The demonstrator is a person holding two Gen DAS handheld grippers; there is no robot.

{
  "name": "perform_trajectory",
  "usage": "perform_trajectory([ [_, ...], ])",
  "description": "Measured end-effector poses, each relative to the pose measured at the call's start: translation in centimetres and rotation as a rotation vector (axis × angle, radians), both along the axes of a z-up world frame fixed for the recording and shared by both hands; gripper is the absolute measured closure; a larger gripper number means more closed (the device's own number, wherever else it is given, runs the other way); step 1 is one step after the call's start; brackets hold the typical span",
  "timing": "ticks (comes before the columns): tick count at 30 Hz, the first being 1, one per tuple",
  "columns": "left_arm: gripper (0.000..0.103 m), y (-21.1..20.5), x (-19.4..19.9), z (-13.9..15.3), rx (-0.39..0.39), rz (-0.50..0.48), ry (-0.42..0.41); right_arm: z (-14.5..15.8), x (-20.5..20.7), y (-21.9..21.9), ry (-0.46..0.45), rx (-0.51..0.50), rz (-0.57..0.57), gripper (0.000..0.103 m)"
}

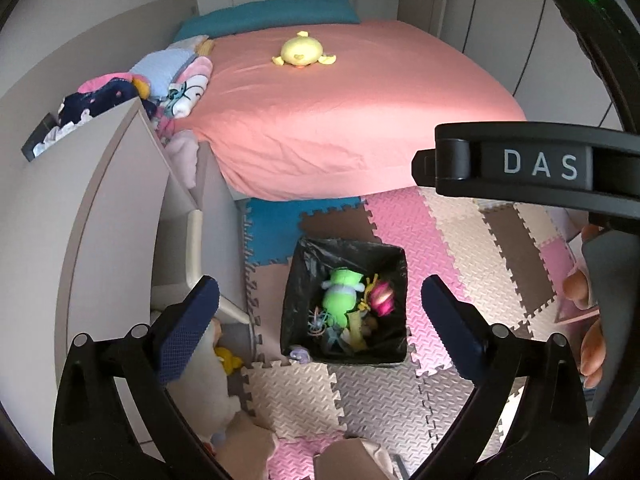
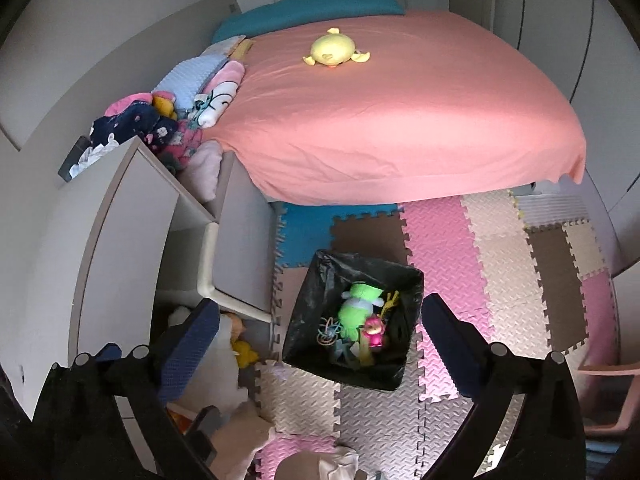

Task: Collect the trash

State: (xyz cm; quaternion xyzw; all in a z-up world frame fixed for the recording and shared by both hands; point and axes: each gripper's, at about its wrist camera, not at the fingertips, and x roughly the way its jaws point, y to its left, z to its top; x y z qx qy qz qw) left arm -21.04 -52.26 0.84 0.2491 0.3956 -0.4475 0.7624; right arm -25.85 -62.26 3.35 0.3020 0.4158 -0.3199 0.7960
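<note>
A square bin with a black liner (image 1: 304, 280) (image 2: 316, 304) stands on the foam floor mats below me. Inside lie a green plush toy (image 1: 340, 294) (image 2: 358, 306), a pink toy (image 1: 382, 296) (image 2: 374, 332) and several small scraps. My left gripper (image 1: 320, 320) is open and empty, held high above the bin. My right gripper (image 2: 320, 334) is open and empty, also above the bin. The right gripper's black body (image 1: 532, 166) marked DAS crosses the right of the left wrist view.
A bed with a pink sheet (image 1: 340, 112) (image 2: 400, 120) carries a yellow plush duck (image 1: 302, 52) (image 2: 332, 50). A white shelf unit (image 1: 120, 208) (image 2: 132, 216) with clothes and toys stands at the left. Puzzle floor mats (image 1: 452, 248) (image 2: 500, 248) cover the floor. A pink stool (image 2: 608, 396) is at right.
</note>
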Motion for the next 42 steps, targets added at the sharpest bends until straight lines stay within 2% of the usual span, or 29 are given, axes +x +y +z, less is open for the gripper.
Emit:
perform_trajectory([
  [10, 0.005, 0.8, 0.6, 0.5, -0.024, 0.003, 0.036, 0.1, 0.2, 0.2, -0.012, 0.014, -0.010, 0.003],
  [25, 0.005, 3.3, 2.4, 2.2, -0.045, 0.055, 0.015, 1.2, 2.6, 2.4, -0.031, 0.017, 0.034, 0.003],
  [33, 0.005, 7.7, 6.1, 4.8, -0.071, 0.151, -0.023, 3.6, 6.5, 6.0, -0.059, -0.010, 0.107, 0.003],
  [42, 0.005, 14.6, 10.8, 7.1, -0.097, 0.283, -0.056, 6.3, 13.0, 12.4, -0.078, -0.045, 0.237, 0.003],
])
